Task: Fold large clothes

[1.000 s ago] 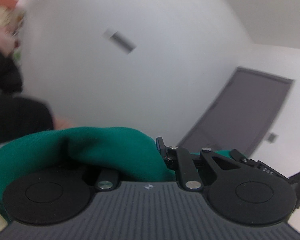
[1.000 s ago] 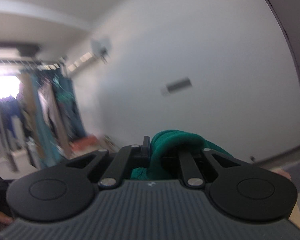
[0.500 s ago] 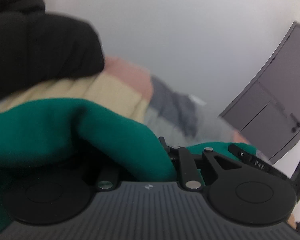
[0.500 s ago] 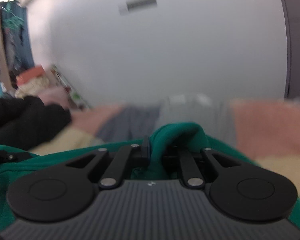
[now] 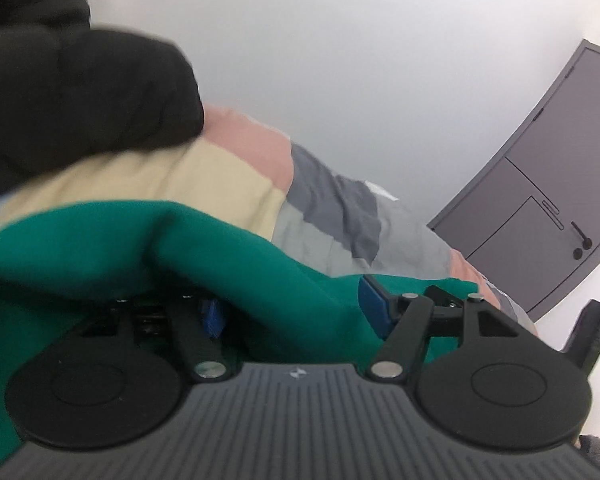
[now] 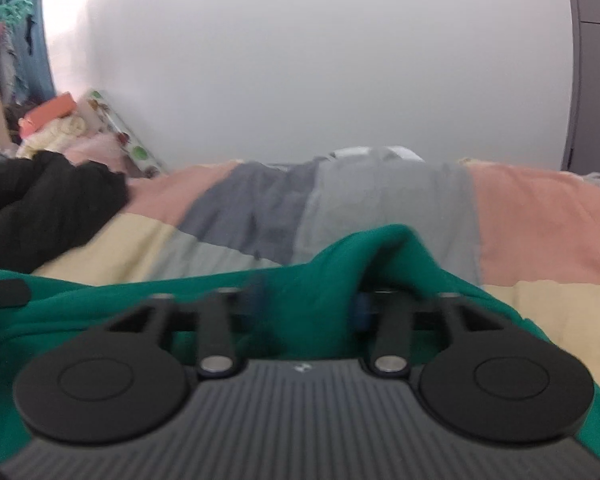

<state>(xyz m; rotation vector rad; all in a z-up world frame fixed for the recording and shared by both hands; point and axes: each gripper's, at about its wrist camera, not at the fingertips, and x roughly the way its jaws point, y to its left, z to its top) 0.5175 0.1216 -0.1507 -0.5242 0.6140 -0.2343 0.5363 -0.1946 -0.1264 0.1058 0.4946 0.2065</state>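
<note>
both jaws have just been opening: a fold of the green garment (image 5: 100, 248) bunches between the left gripper (image 5: 292, 308) and the right gripper (image 6: 312, 304), unpinched, stretching sideways between them over the patchwork bedspread (image 6: 380, 200).

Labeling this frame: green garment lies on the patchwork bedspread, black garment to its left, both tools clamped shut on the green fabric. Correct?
Not quite: neither tool is clamped. Both wrist views show the jaws standing apart, having just been opening, with a fold of the green garment loose between them on the left tool and the right tool. The rest holds: the patchwork bedspread lies beneath and the black garment to the left.
</note>
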